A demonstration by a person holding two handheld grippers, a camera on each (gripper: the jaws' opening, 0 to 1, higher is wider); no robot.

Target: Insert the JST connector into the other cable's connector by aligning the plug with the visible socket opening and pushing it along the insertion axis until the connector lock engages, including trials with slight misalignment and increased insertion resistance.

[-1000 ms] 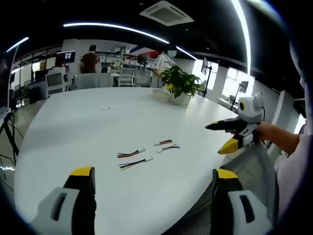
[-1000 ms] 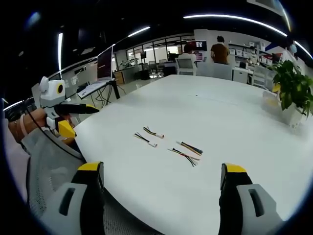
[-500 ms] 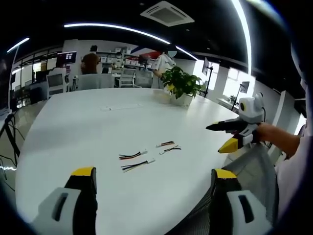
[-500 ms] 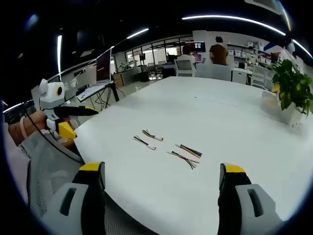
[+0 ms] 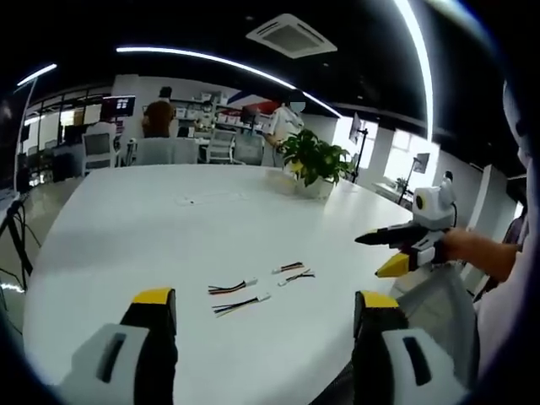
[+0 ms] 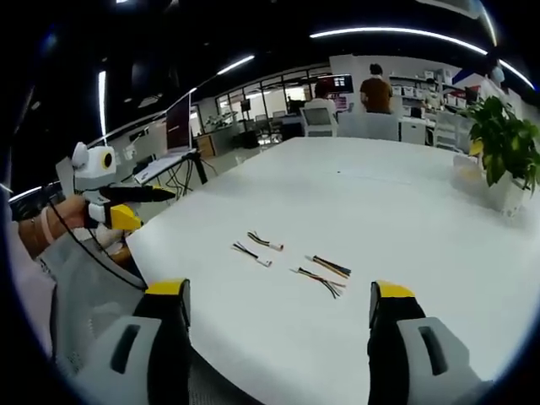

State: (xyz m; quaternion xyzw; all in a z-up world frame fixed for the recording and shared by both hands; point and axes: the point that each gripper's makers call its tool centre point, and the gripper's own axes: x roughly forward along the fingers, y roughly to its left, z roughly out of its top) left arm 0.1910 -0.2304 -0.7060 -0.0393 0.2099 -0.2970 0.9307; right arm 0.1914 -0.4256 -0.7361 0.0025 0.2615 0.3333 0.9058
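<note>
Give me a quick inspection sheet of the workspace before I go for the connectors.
Surface: white table, mostly bare.
Job's things: four short cable pieces lying apart, unmated: two multicolour cables and two dark cables, each with a white connector end.
Clutter: potted plant near the far edge; a faint flat item mid-table, too small to identify.
Grippers: left gripper open, held above the near table edge, holding nothing; right gripper open, empty, likewise.
Cables: a thin dark cord hangs below the left hand.
Surroundings: open office, desks, monitors, people standing in the background.
</note>
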